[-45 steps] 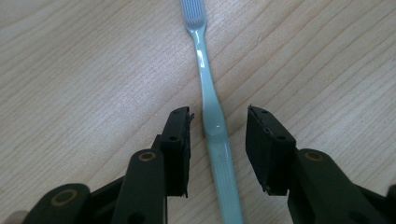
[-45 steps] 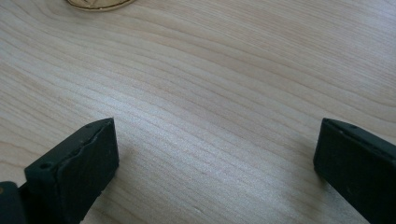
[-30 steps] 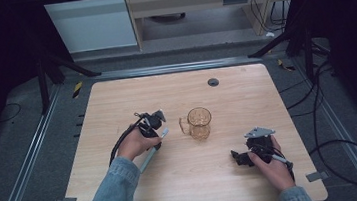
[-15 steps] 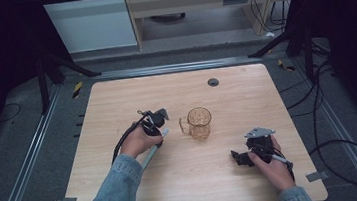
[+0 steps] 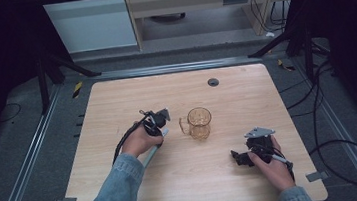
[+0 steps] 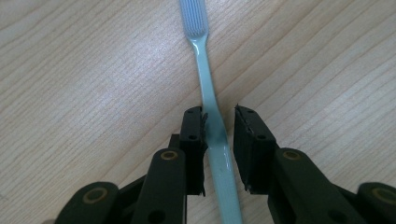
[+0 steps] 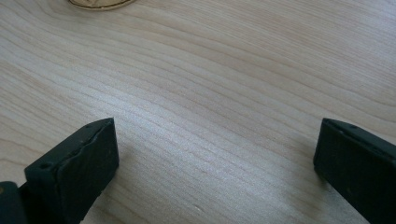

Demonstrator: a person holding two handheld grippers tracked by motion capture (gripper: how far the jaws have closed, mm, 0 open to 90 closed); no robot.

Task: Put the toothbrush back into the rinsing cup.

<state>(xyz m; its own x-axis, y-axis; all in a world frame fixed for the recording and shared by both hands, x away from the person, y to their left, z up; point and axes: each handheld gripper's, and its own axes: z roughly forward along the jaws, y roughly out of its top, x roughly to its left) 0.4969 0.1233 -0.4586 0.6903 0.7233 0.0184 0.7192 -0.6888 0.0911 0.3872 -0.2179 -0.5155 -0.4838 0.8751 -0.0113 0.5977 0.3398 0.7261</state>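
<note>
The pale green toothbrush (image 6: 208,84) is seen lying flat on the bench (image 5: 116,102), just at 9 o'clock of the amber glass mug (image 5: 199,123), whose handle is turned towards it. The left hand-held gripper (image 6: 218,133) is lowered over the handle: its jaws are set astride it, one pad apparently touching, the other still apart, so nothing is clamped yet. The right hand-held gripper (image 7: 215,158) is parked near the 5 o'clock corner with its jaws spread wide and nothing between them.

The risk is judged to sit in the closing. The handle is thin, smooth and slightly curved, and it is straddled off-centre; if the jaws are squeezed unevenly, it may be rolled or squirted sideways. A lift by the handle alone may let the bristle end droop and knock the mug.
</note>
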